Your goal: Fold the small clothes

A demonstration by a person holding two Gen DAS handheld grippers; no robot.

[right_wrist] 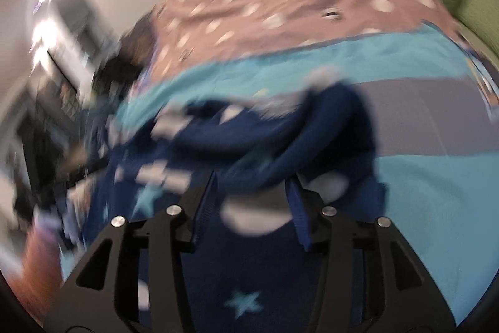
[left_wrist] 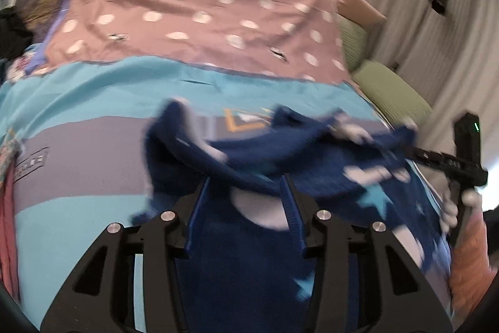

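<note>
The garment [left_wrist: 249,255] is navy blue with light blue stars and white patches. The far cloth [left_wrist: 199,11] is dusty pink with white dots.

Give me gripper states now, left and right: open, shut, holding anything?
Left gripper: open, jaws apart over the navy star garment, not clamping it.
Right gripper: open, same garment beneath, nothing gripped.
</note>
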